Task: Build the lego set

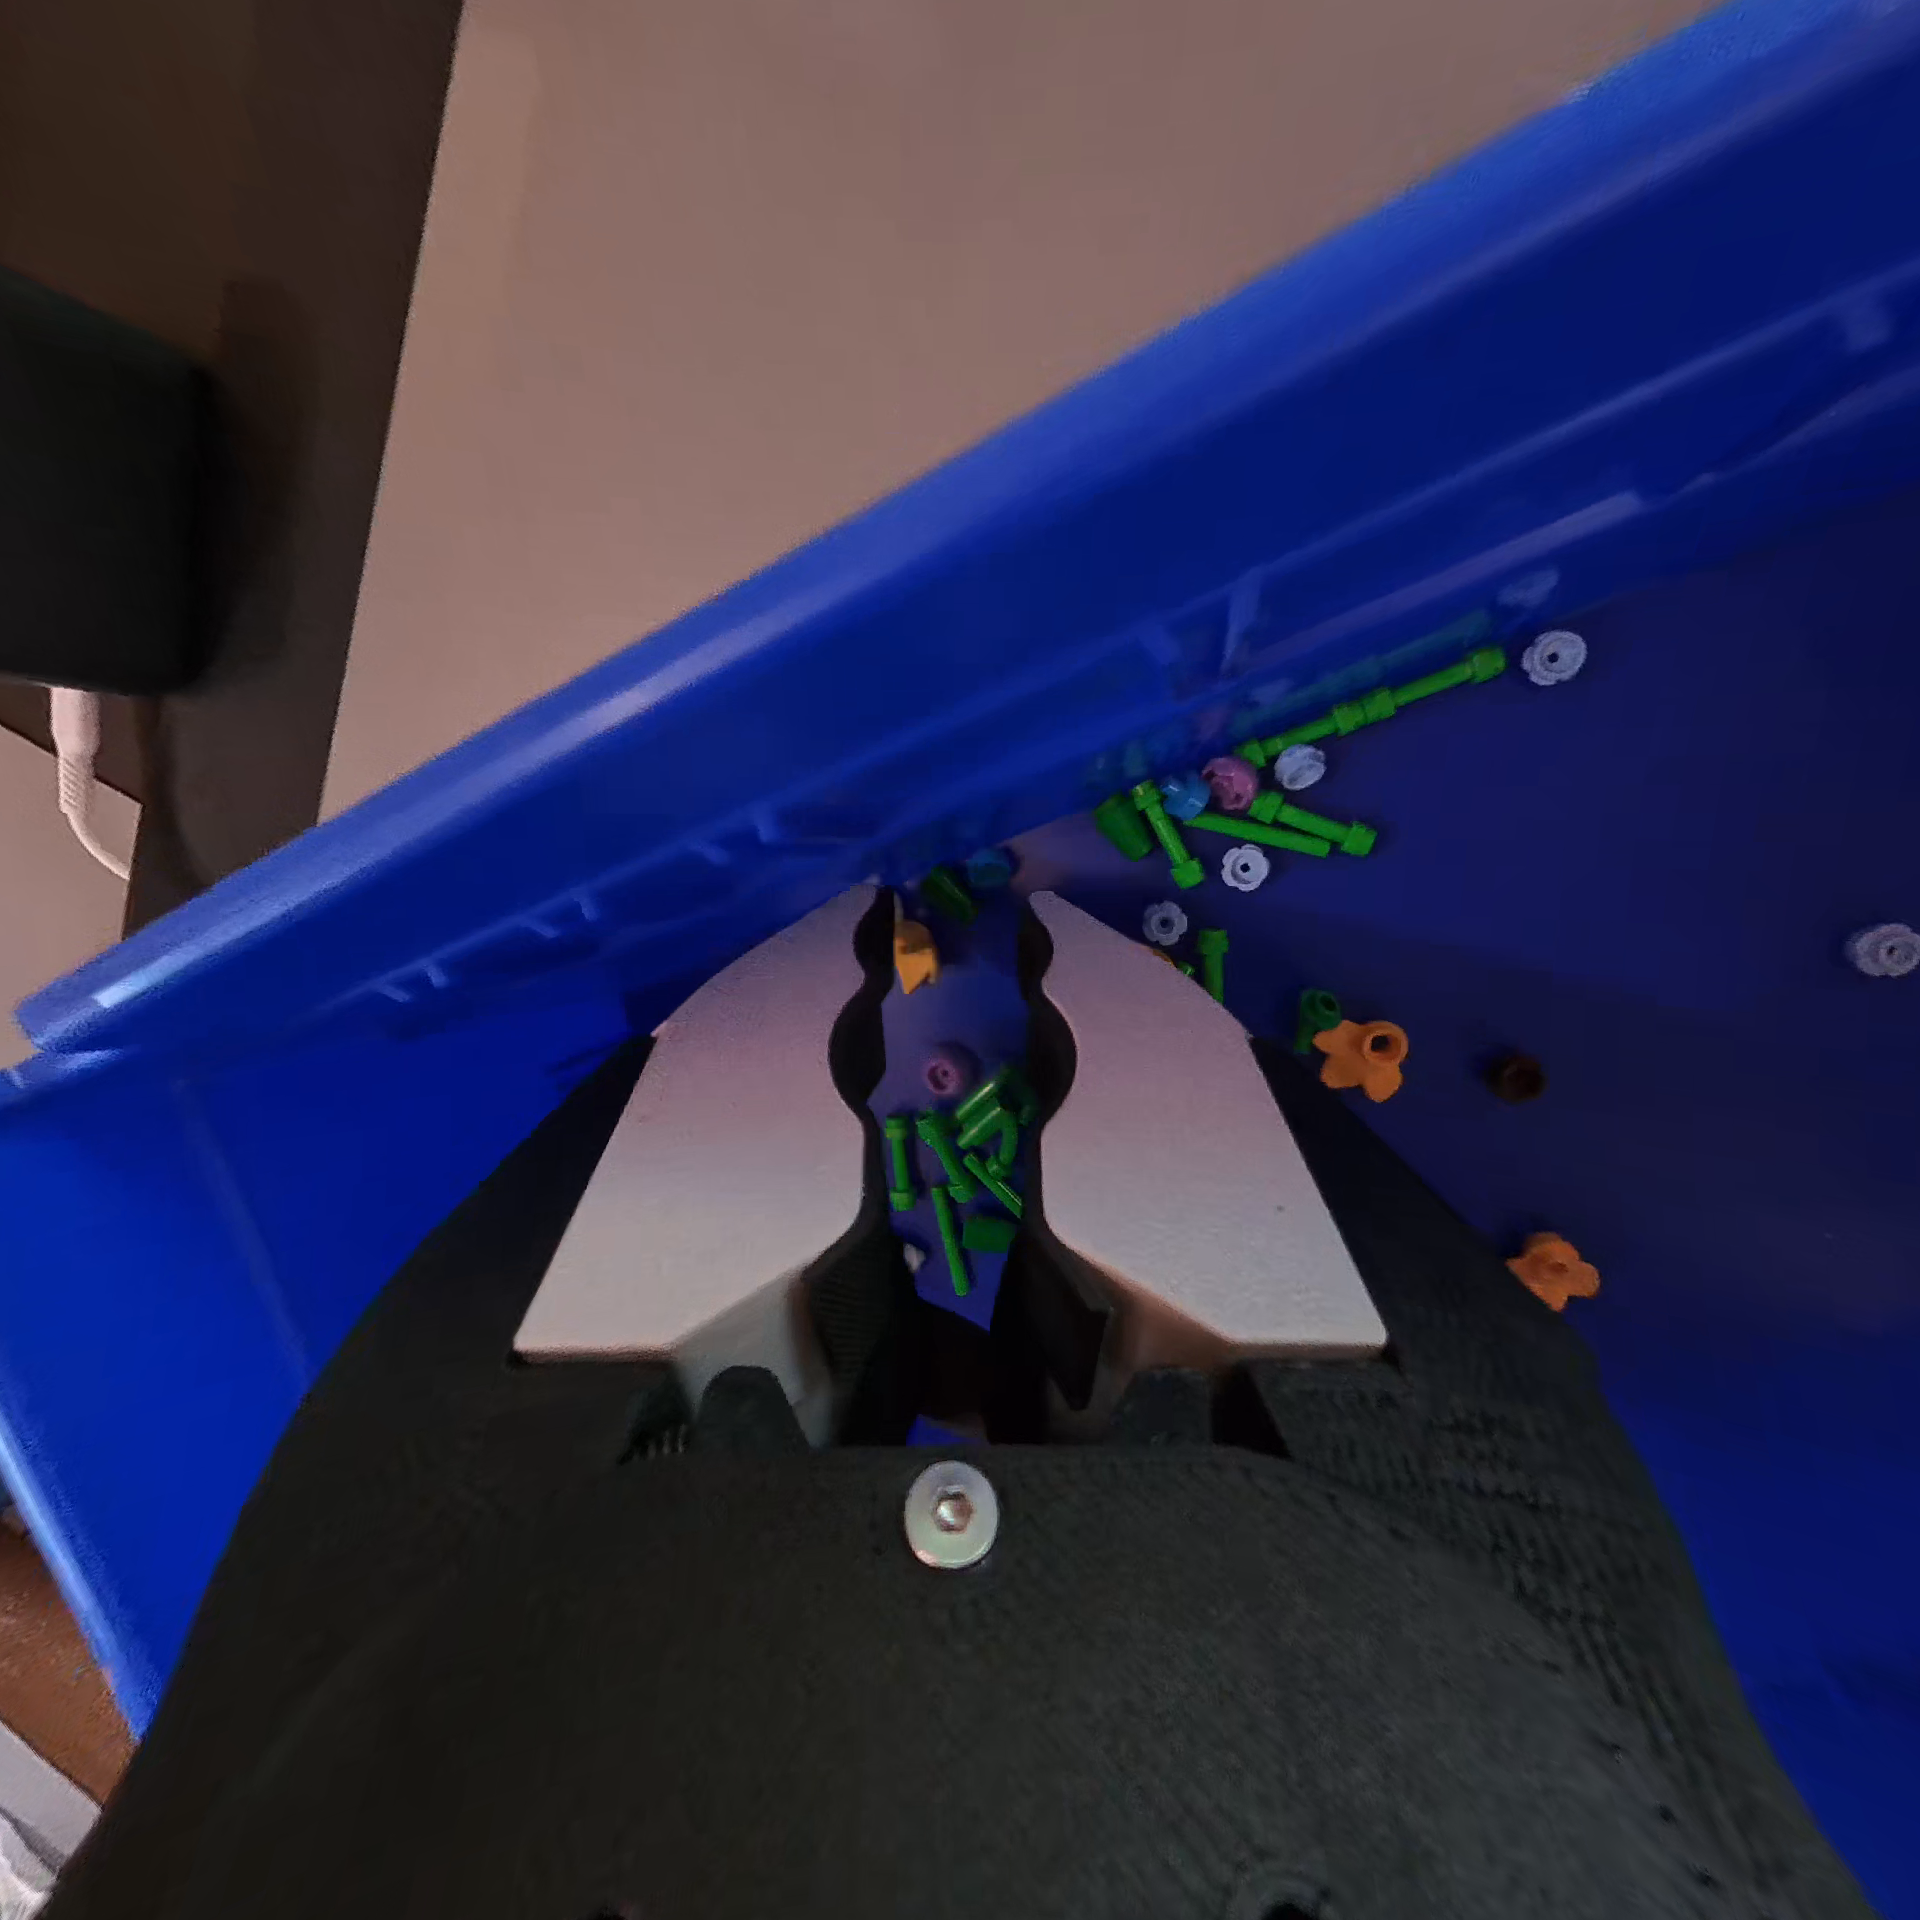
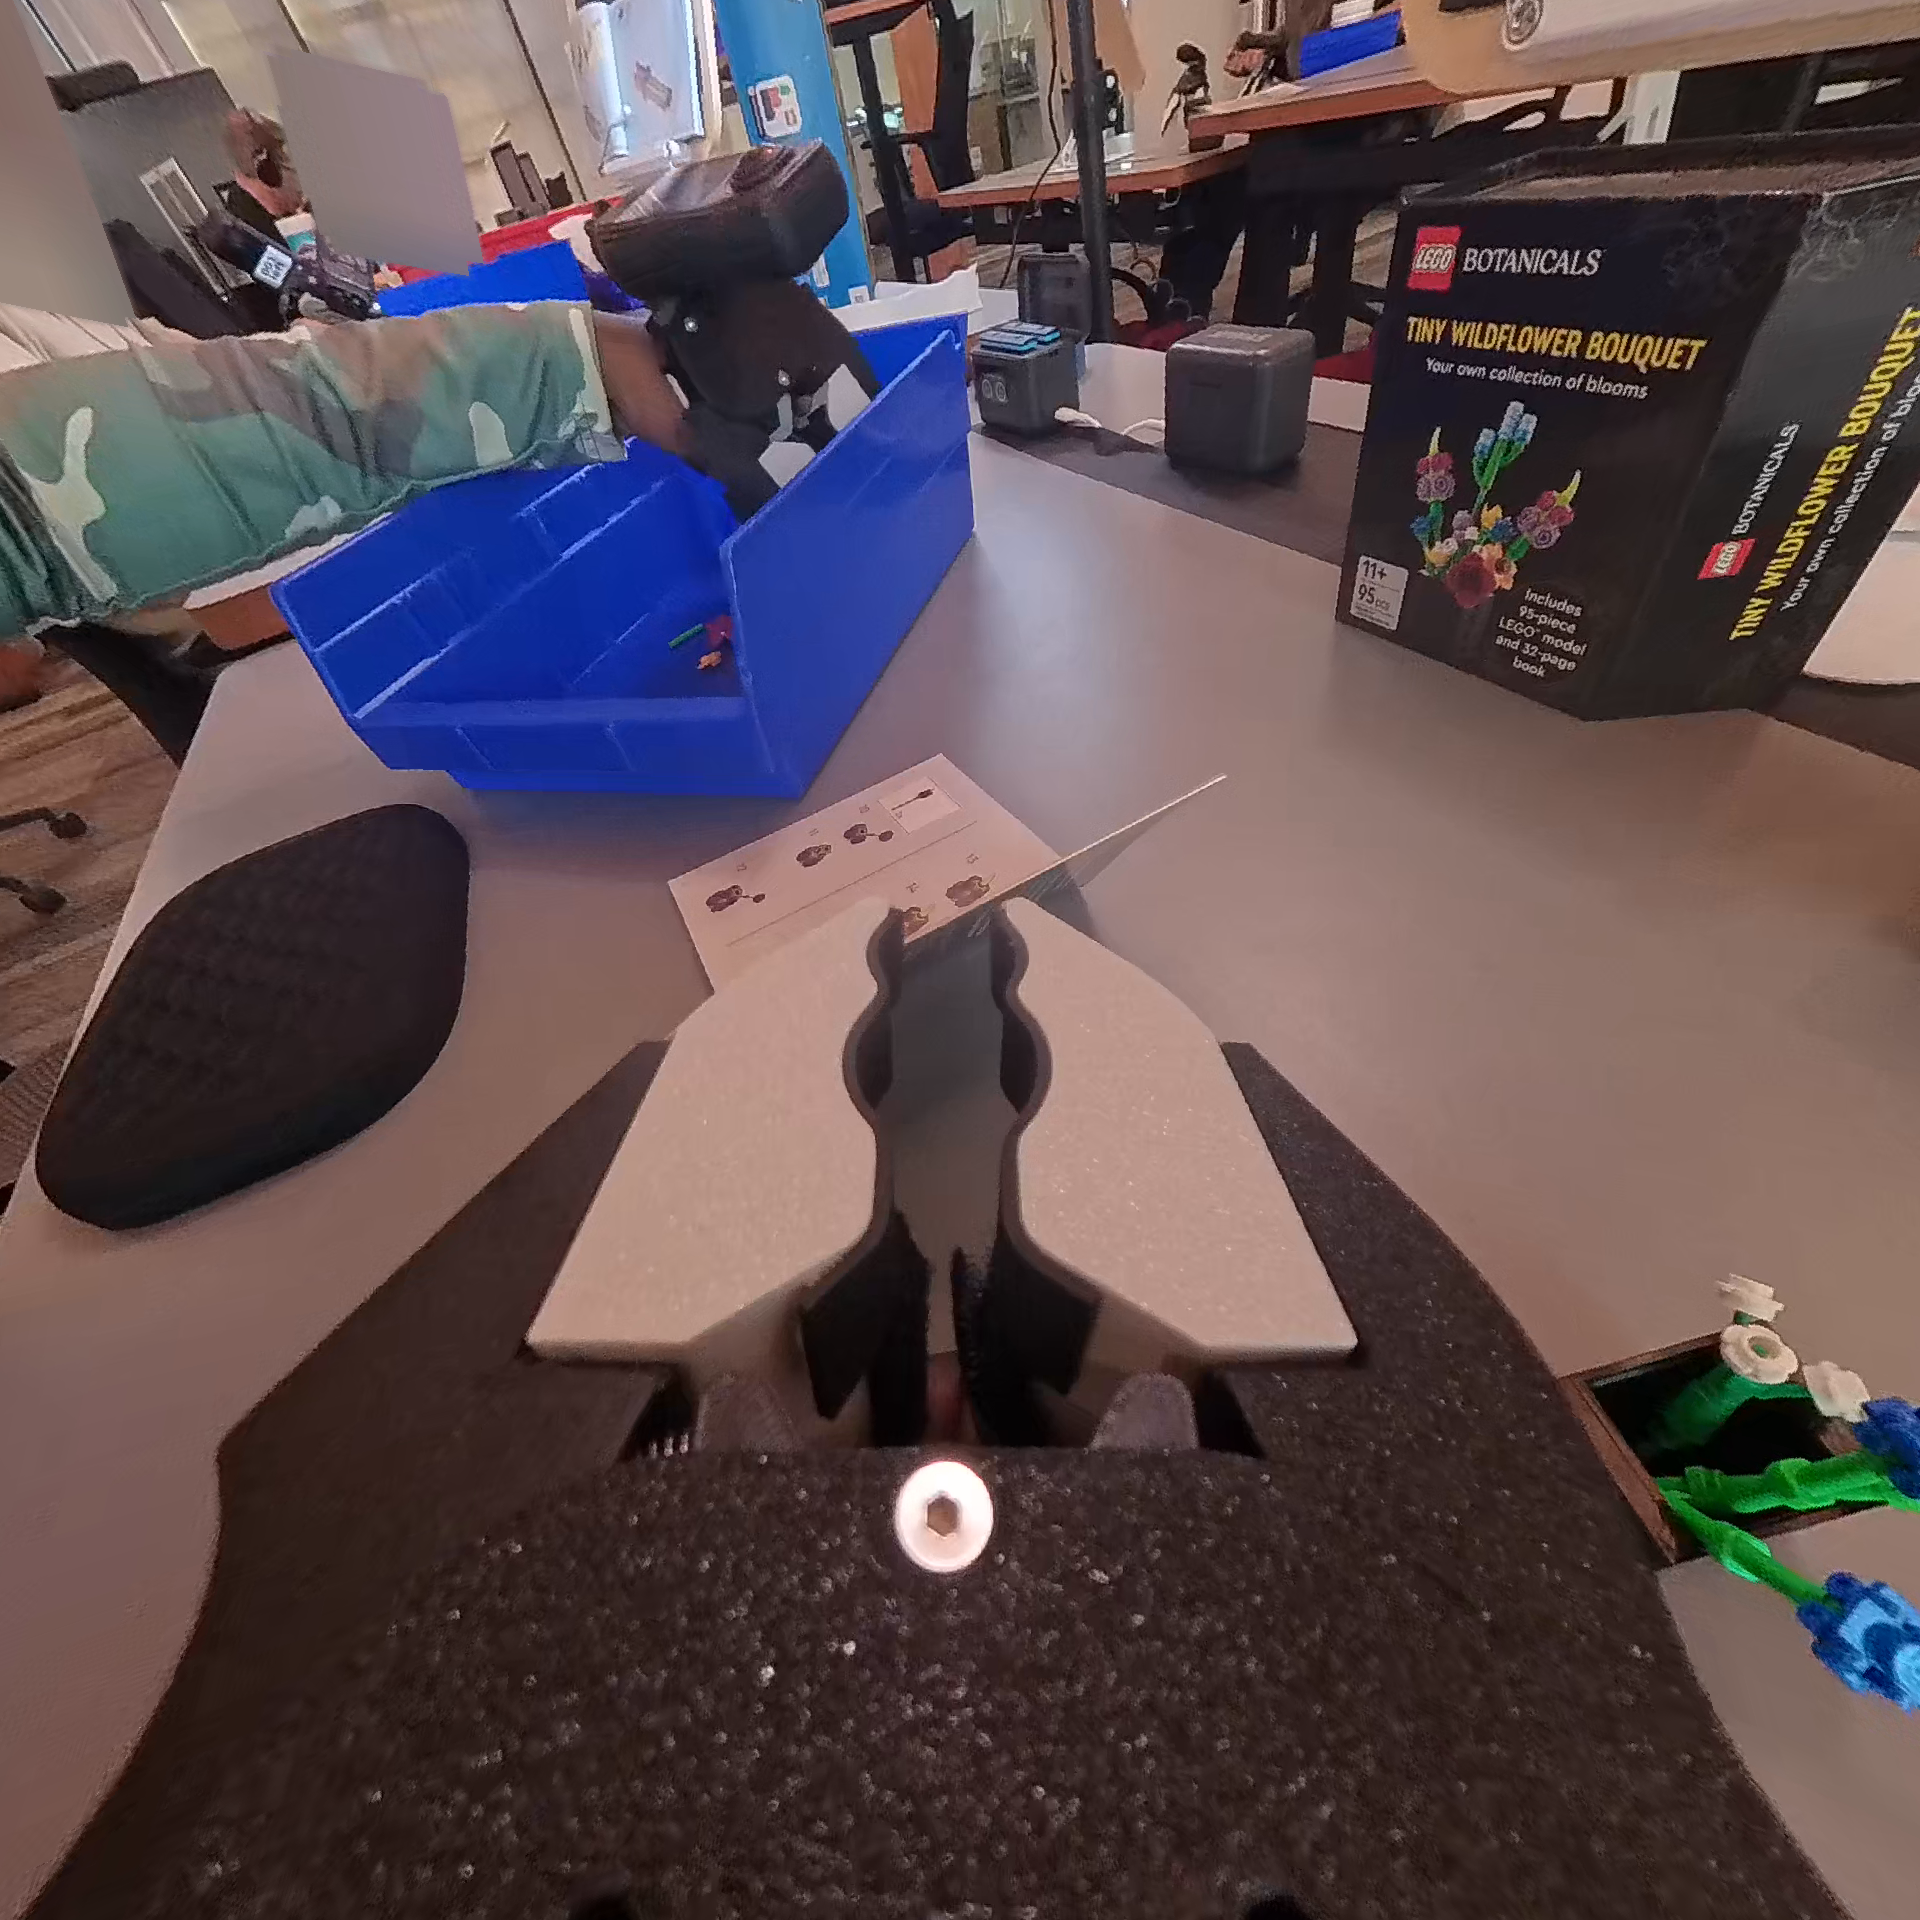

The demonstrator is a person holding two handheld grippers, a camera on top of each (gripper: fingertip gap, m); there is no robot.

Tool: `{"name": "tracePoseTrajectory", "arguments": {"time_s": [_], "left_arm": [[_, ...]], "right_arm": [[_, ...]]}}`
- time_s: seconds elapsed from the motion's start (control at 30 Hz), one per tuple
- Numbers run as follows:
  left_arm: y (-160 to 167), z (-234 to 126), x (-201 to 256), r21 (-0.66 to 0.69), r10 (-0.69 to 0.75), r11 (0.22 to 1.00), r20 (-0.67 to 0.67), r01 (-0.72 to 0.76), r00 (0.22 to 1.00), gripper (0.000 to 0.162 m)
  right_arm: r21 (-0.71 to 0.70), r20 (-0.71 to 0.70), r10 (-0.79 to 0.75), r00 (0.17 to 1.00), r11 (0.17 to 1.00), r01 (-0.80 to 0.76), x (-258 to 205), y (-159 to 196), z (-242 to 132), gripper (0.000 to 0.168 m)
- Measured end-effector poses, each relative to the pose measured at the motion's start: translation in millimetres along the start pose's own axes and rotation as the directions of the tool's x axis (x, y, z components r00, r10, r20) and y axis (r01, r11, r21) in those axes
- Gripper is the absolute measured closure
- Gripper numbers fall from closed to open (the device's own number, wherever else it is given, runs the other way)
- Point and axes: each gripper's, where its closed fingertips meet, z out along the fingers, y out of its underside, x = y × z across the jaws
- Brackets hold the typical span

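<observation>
My left gripper (image 1: 961, 909) is open and empty inside the blue bin (image 1: 935, 675), tips close to its side wall. Loose Lego pieces lie on the bin floor: green stems (image 1: 966, 1153) between the fingers, an orange piece (image 1: 914, 956) by the left fingertip, orange flowers (image 1: 1361, 1055) and white flowers (image 1: 1245, 868) to the right. My right gripper (image 2: 951, 920) is open over the instruction booklet (image 2: 821, 862). A raised page (image 2: 1101, 842) stands edge-on with its near end at my fingertips. The left gripper also shows in the right wrist view (image 2: 748, 416), reaching into the bin (image 2: 520, 717).
The set's black box (image 2: 1558, 436) stands at the back right. A black pad (image 2: 260, 1008) lies at the left. Built green stems with blue and white flowers (image 2: 1787, 1455) sit in a slot at the bottom right. Grey cubes (image 2: 1231, 395) stand behind the bin. A camouflage sleeve (image 2: 312, 416) holds the left gripper. Across from one pair of fingers to the other is roughly 35 cm.
</observation>
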Motion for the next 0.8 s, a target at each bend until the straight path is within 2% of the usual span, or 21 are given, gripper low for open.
{"name": "tracePoseTrajectory", "arguments": {"time_s": [0.1,0.27,0.37,0.53,0.8], "left_arm": [[-1,0,0,0.006,0.025,1.0,-0.013,-0.025,1.0,0.139],[-1,1,8,0.036,0.099,0.995,-0.059,-0.097,0.993,0.149],[5,-3,17,-0.01,0.066,0.998,-0.133,-0.068,0.989,0.147],[6,-6,21,-0.01,0.111,0.993,-0.134,-0.114,0.985,0.139],[0,-4,12,0.017,0.13,0.992,-0.093,-0.129,0.987,0.141]], "right_arm": [[0.006,0.001,0.005,1.0,1.0,-0.005,0,-1,-1,0.152],[0.005,0.006,0.006,1.0,1.0,-0.006,-1,-2,-2,0.152],[0.002,0.005,0.003,1.0,1.0,-0.003,-1,-1,-2,0.152],[0.006,0.005,0.007,1.0,1.0,-0.007,0,-2,-3,0.152],[-0.008,0.004,0.005,1.0,1.0,-0.005,0,1,-3,0.152]]}}
